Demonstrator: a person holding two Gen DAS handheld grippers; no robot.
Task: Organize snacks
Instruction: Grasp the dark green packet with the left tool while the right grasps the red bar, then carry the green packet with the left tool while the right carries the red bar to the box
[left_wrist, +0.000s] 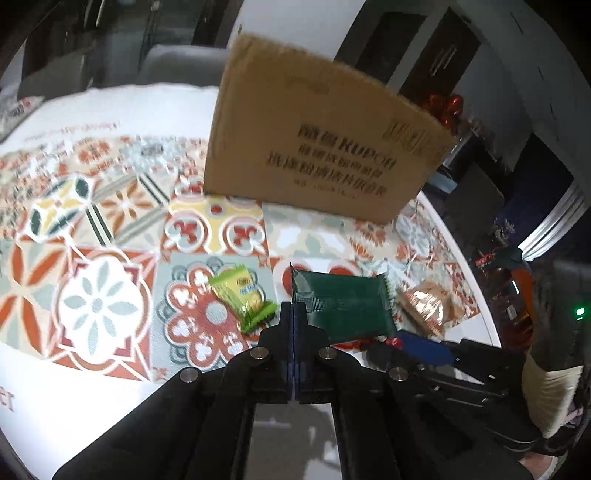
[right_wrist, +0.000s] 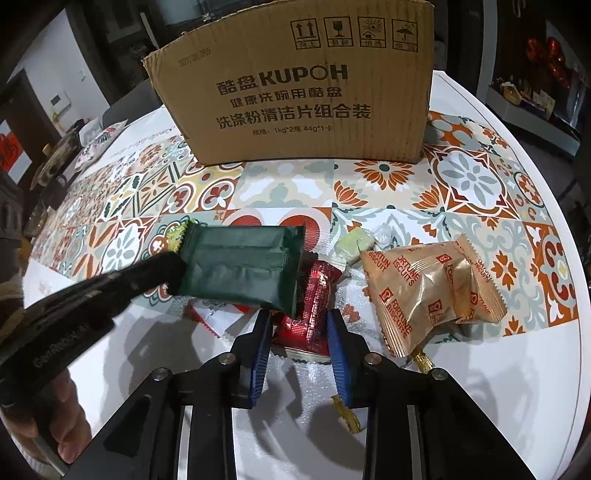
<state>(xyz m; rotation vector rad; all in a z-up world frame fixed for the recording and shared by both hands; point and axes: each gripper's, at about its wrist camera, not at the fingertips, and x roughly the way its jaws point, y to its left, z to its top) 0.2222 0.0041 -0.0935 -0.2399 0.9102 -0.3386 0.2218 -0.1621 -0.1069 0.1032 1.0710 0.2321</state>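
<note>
My left gripper (left_wrist: 292, 310) is shut on the near edge of a dark green packet (left_wrist: 343, 306), which is lifted at a tilt over the patterned mat. From the right wrist view, that left gripper (right_wrist: 176, 267) grips the green packet (right_wrist: 240, 269) at its left end. My right gripper (right_wrist: 299, 332) has its blue pads against both sides of a red packet (right_wrist: 312, 314) that lies partly under the green one. A small yellow-green packet (left_wrist: 243, 295) lies left of the green packet. Gold Fortune Biscuits packets (right_wrist: 424, 291) lie to the right. An open cardboard box (right_wrist: 295, 92) stands behind.
A pale green wrapped sweet (right_wrist: 351, 243) and a red-and-white packet (right_wrist: 214, 314) lie among the snacks. The round white table's edge (right_wrist: 576, 332) curves close on the right. A grey chair (left_wrist: 177, 62) stands beyond the table. A hand (right_wrist: 62, 417) holds the left gripper.
</note>
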